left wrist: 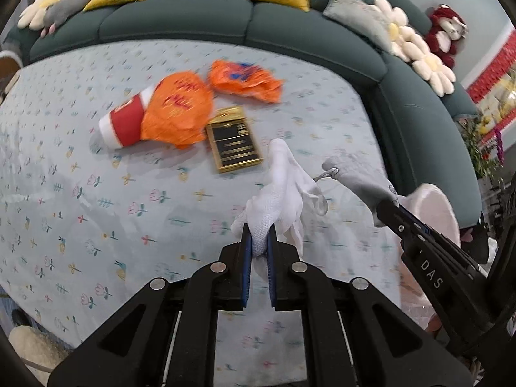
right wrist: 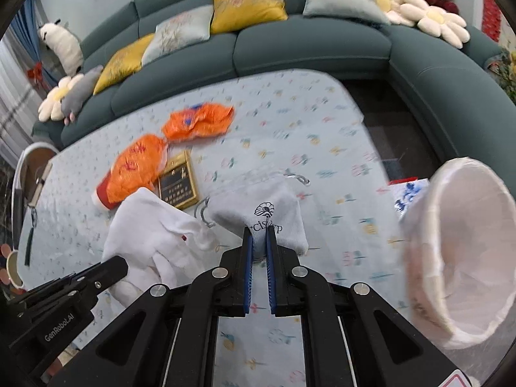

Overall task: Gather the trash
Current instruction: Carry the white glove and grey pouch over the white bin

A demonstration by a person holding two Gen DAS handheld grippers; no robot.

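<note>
White glove [left wrist: 280, 190] pinched in left gripper [left wrist: 258, 242], grey drawstring pouch [right wrist: 267, 219] pinched in right gripper [right wrist: 258, 248], both hanging above floral table [left wrist: 96, 209]. Lined bin [right wrist: 464, 251] gapes near right, closer to right gripper. 4 items remain far left.

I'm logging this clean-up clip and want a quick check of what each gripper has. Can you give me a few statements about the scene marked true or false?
1. The left gripper is shut on a white cloth glove. True.
2. The right gripper is open and holds nothing. False: it is shut on a grey drawstring pouch.
3. Two crumpled orange wrappers lie on the floral tablecloth. True.
4. The gold-framed black box is inside the lined waste bin. False: it lies on the tablecloth.
</note>
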